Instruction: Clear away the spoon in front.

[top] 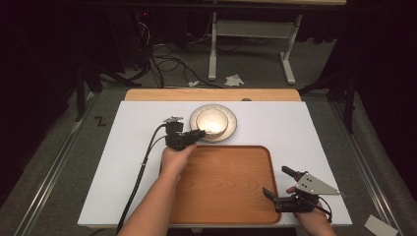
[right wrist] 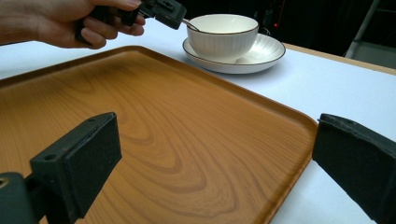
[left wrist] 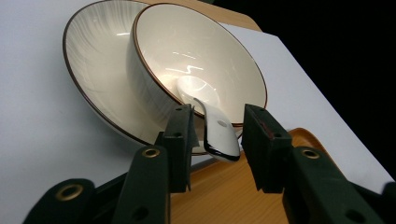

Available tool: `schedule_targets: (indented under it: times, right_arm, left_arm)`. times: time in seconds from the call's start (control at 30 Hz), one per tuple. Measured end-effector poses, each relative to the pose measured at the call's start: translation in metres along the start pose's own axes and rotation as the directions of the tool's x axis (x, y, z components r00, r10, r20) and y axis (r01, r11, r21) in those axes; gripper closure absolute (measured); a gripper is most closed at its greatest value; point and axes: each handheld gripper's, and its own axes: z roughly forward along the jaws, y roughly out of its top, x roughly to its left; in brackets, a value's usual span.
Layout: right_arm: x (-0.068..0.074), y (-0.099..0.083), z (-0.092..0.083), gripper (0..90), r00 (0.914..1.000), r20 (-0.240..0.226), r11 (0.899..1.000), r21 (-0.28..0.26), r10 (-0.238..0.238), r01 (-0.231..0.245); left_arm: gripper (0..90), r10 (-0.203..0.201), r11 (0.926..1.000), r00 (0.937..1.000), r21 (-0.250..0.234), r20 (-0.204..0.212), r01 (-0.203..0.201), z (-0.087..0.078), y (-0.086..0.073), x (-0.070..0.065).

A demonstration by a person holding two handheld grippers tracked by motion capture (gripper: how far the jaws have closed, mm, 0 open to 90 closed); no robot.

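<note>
My left gripper (left wrist: 217, 135) stands unclenched around the white spoon (left wrist: 212, 126), whose handle juts over the bowl (left wrist: 196, 70) rim between my jaws, scoop lying inside the bowl, pads not pressing.

From the high view I get a brightly lit white desk (top: 147, 187) against a nearly black room. Light falls from above, leaving glare streaks inside the bowl (left wrist: 196, 70). Close up, my own fingers (left wrist: 180, 140) look soft and dim; the far edge stays sharp.
</note>
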Motion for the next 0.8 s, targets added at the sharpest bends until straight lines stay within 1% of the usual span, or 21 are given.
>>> schedule_targets:
  times: [0.07, 0.13, 0.17, 0.2, 0.23, 0.27, 0.33, 0.37, 0.4, 0.53, 0.6, 0.67, 0.8]
  right_arm:
    - [0.000, 0.000, 0.000, 2.4, 1.0000, -0.001, 1.000, 0.000, 0.000, 0.000]
    - [0.001, 0.000, 0.000, 2.4, 1.0000, -0.003, 1.000, -0.003, -0.002, 0.002]
    - [0.000, 0.000, 0.000, 2.4, 1.0000, -0.005, 1.000, -0.002, -0.006, 0.006]
    - [0.000, 0.000, 0.000, 2.4, 1.0000, -0.005, 1.000, -0.002, -0.006, 0.006]
    - [0.001, 0.000, 0.000, 2.4, 1.0000, -0.006, 1.000, -0.002, -0.006, 0.006]
    - [0.001, 0.000, 0.000, 2.4, 1.0000, -0.006, 1.000, -0.001, -0.005, 0.005]
    - [0.001, 0.000, 0.000, 2.4, 1.0000, -0.006, 1.000, -0.001, -0.005, 0.005]
    - [0.001, 0.000, 0.000, 2.4, 1.0000, -0.006, 1.000, -0.001, -0.004, 0.004]
    - [0.001, 0.000, 0.000, 2.4, 1.0000, -0.006, 1.000, -0.001, -0.004, 0.004]
    - [0.001, 0.000, 0.001, 2.4, 1.0000, -0.007, 1.000, 0.001, -0.004, 0.004]
    - [0.001, 0.000, 0.001, 2.4, 1.0000, -0.008, 1.000, 0.001, -0.004, 0.004]
    - [0.001, 0.000, 0.001, 2.4, 1.0000, -0.007, 1.000, 0.002, -0.003, 0.003]
    - [0.001, 0.000, 0.001, 2.4, 1.0000, -0.006, 1.000, 0.004, -0.005, 0.005]
  left_arm:
    - [69.6, -0.006, 1.0000, 1.0000, -0.001, 0.004, 0.006, 0.001, 0.001, 0.001]
    - [70.6, -0.021, 0.9997, 0.9998, -0.008, -0.001, 0.021, 0.003, 0.001, 0.001]
    - [71.2, -0.020, 0.9997, 0.9998, -0.010, -0.003, 0.020, 0.003, 0.001, 0.001]
    - [71.2, -0.018, 0.9998, 0.9998, -0.003, -0.002, 0.018, 0.004, 0.002, 0.002]
    - [71.9, -0.027, 0.9996, 0.9996, -0.008, 0.001, 0.027, 0.005, 0.001, 0.002]
    - [73.4, -0.030, 0.9995, 0.9995, -0.002, 0.001, 0.030, 0.006, 0.001, 0.002]
    - [74.2, -0.039, 0.9992, 0.9992, 0.006, 0.013, 0.039, 0.007, 0.000, 0.003]
    - [74.6, -0.050, 0.9987, 0.9985, 0.012, 0.020, 0.050, 0.008, 0.000, 0.003]
    - [74.6, -0.045, 0.9989, 0.9986, 0.014, 0.028, 0.044, 0.009, -0.001, 0.003]
    - [75.4, -0.044, 0.9989, 0.9986, 0.017, 0.031, 0.043, 0.010, -0.001, 0.002]
    - [75.5, -0.041, 0.9991, 0.9987, 0.011, 0.032, 0.040, 0.009, -0.001, 0.002]
    - [76.0, -0.052, 0.9986, 0.9976, 0.009, 0.046, 0.052, 0.010, -0.001, 0.002]
    - [77.3, -0.073, 0.9973, 0.9964, 0.012, 0.042, 0.073, 0.011, -0.001, 0.002]
